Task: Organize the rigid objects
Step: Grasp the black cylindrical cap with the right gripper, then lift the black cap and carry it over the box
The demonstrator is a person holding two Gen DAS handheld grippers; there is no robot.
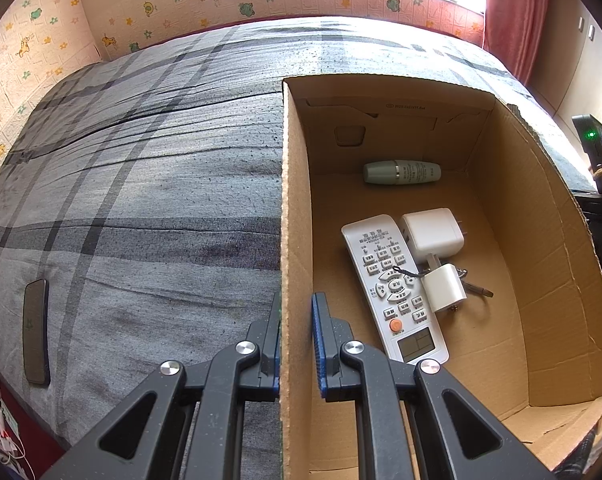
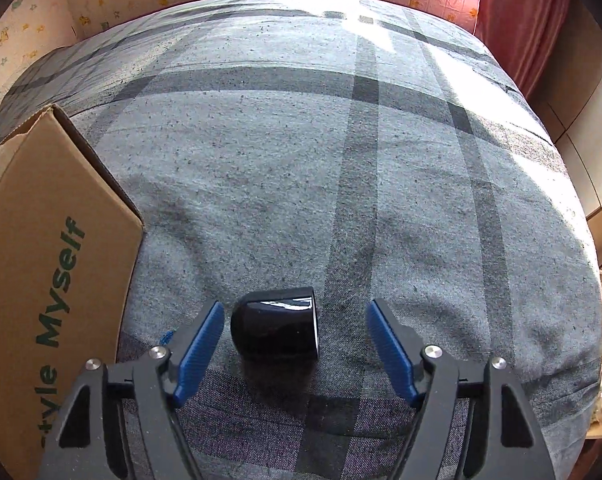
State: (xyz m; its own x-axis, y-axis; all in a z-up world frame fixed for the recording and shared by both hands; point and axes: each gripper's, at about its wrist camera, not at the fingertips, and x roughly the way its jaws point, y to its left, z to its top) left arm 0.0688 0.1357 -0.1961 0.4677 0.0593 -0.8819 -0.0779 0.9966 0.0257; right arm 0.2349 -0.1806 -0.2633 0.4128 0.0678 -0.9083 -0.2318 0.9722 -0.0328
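An open cardboard box (image 1: 549, 240) stands on the grey plaid bed. In it lie a white remote (image 1: 393, 288), a large white charger (image 1: 433, 232), a small white plug (image 1: 445, 288) with keys under it, and a pale green bottle (image 1: 401, 172). My left gripper (image 1: 296, 312) is shut on the box's left wall (image 1: 295, 200), one finger on each side. My right gripper (image 2: 295, 322) is open, its fingers on either side of a glossy black rounded object (image 2: 275, 330) lying on the bed. The box's outer side (image 2: 49, 264) shows at the left of the right wrist view.
A dark flat phone-like object (image 1: 36, 332) lies on the bed near its left edge. Papered walls stand behind and to the left. A red curtain (image 1: 513, 12) hangs at the right. A black device with a green light (image 1: 595, 140) stands right of the box.
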